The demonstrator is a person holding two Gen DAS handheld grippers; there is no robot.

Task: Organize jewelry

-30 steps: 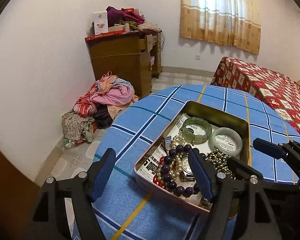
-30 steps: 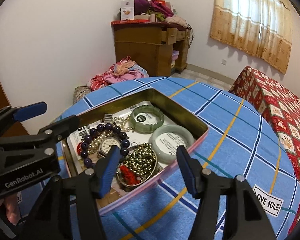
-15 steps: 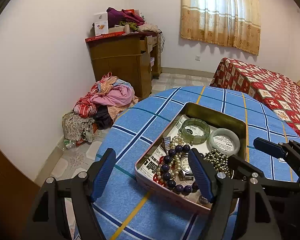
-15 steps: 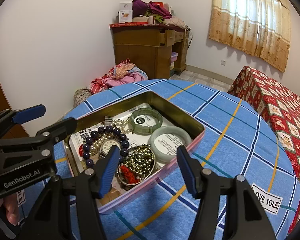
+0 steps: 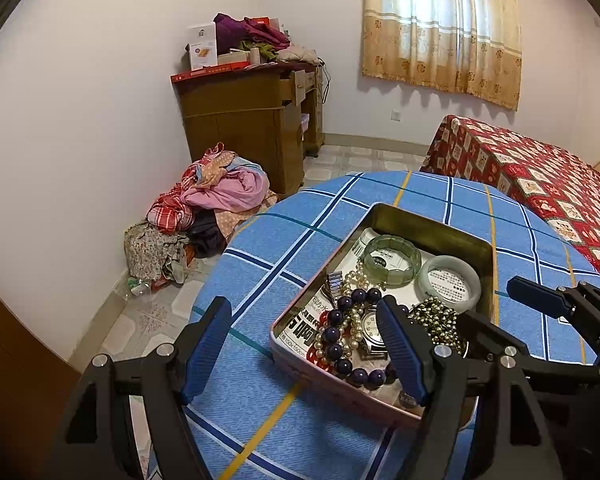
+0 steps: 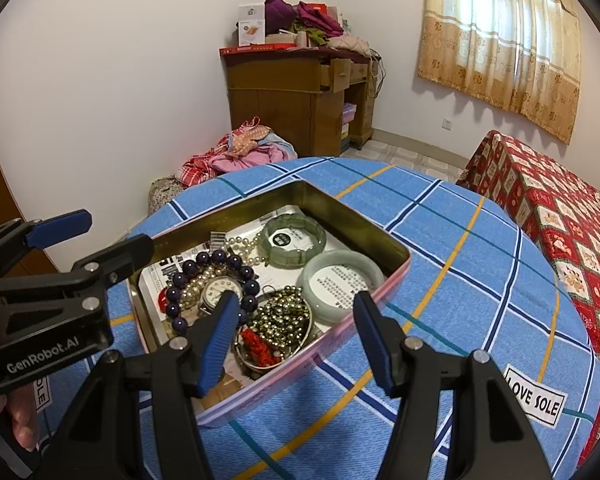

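Note:
A pink metal tin (image 6: 340, 332) sits on the blue checked tablecloth and holds jewelry: a green segmented bracelet (image 6: 293, 240), a pale jade bangle (image 6: 342, 280), a dark purple bead bracelet (image 6: 212, 284), a pearl string (image 6: 242, 249), a watch (image 6: 220, 292) and gold-bead chains (image 6: 280, 316). The tin also shows in the left wrist view (image 5: 340, 376). My left gripper (image 5: 300, 344) is open and empty over the tin's near left edge. My right gripper (image 6: 296, 336) is open and empty above the tin's near side.
A round table (image 6: 460, 264) carries the tin. A wooden cabinet (image 5: 252, 128) with boxes and clothes stands at the wall. A clothes pile (image 5: 204, 216) lies on the floor. A bed with a red patterned cover (image 6: 560, 216) is at the right.
Both grippers have drawn back and up slightly from the tin, which looks smaller and lower in view. The jaws stay open and the jewelry has not moved.

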